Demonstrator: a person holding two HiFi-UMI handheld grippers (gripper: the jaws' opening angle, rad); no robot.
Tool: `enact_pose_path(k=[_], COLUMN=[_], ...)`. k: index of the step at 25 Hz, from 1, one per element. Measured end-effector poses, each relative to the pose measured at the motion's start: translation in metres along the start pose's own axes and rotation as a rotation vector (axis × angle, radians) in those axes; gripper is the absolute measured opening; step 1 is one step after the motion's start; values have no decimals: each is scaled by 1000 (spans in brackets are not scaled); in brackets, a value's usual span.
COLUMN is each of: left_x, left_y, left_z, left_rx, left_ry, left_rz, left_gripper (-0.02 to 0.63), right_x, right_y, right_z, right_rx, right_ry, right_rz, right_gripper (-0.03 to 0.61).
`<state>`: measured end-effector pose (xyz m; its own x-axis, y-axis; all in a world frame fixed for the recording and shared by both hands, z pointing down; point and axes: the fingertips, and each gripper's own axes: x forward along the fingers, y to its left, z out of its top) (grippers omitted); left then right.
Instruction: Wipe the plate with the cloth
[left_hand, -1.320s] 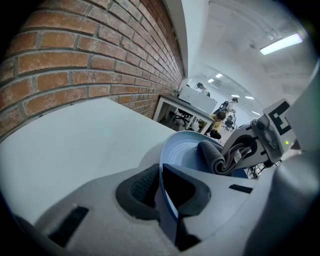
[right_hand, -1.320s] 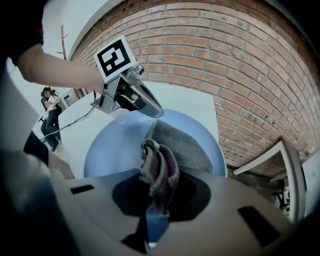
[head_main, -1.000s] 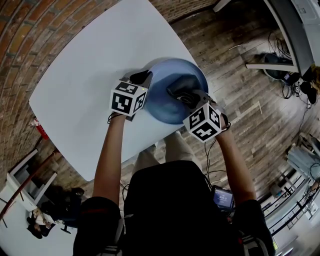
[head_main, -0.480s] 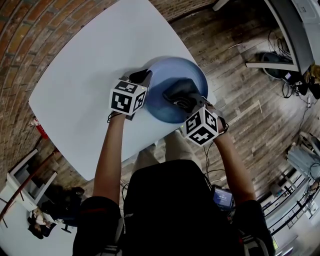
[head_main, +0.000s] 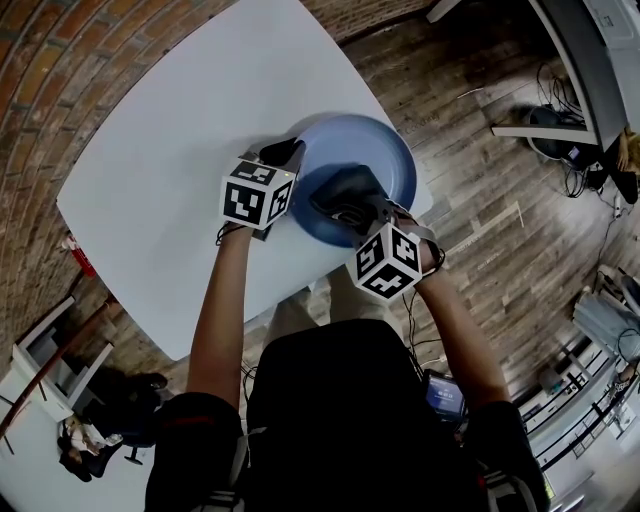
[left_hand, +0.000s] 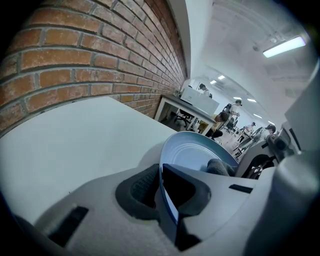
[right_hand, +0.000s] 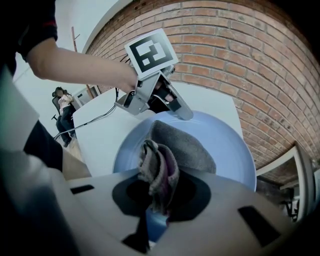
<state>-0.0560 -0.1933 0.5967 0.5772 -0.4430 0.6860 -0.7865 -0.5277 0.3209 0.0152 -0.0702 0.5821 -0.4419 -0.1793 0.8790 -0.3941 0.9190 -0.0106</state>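
A blue plate (head_main: 385, 150) lies on the white table (head_main: 180, 130) near its front right corner. My left gripper (head_main: 285, 158) is shut on the plate's left rim; in the left gripper view the rim (left_hand: 167, 197) runs between the two pads. My right gripper (head_main: 345, 207) is shut on a grey cloth (head_main: 345, 190) and presses it onto the plate's near left part. In the right gripper view the bunched cloth (right_hand: 162, 160) stands between the jaws and spreads onto the plate (right_hand: 230, 150); the left gripper (right_hand: 165, 100) holds the far rim.
The table edge (head_main: 300, 285) runs just below the plate, with wooden floor (head_main: 480, 190) to the right. A brick wall (left_hand: 90, 60) borders the table's far side. Desks and cables stand far right (head_main: 580, 120).
My right gripper has slid the cloth leftward across the plate, toward the left gripper. The left gripper and the plate have stayed where they were.
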Motion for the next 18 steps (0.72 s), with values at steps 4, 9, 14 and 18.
enact_pose_path(k=[4, 9, 14, 18], left_x=[1, 1, 1, 0], left_y=[-1, -1, -1, -1], left_z=[0, 0, 0, 0], left_rx=[0, -1, -3, -2], left_ry=[0, 1, 1, 0], left_rz=[0, 0, -2, -1], left_gripper=[35, 35, 35, 35], right_x=[4, 9, 15, 17], right_y=[5, 10, 13, 12], right_z=[7, 18, 27, 33], right_rx=[-9, -33, -72, -77], right_ry=[-11, -18, -19, -24], right_rz=[14, 24, 25, 27], right_gripper=[44, 44, 44, 44])
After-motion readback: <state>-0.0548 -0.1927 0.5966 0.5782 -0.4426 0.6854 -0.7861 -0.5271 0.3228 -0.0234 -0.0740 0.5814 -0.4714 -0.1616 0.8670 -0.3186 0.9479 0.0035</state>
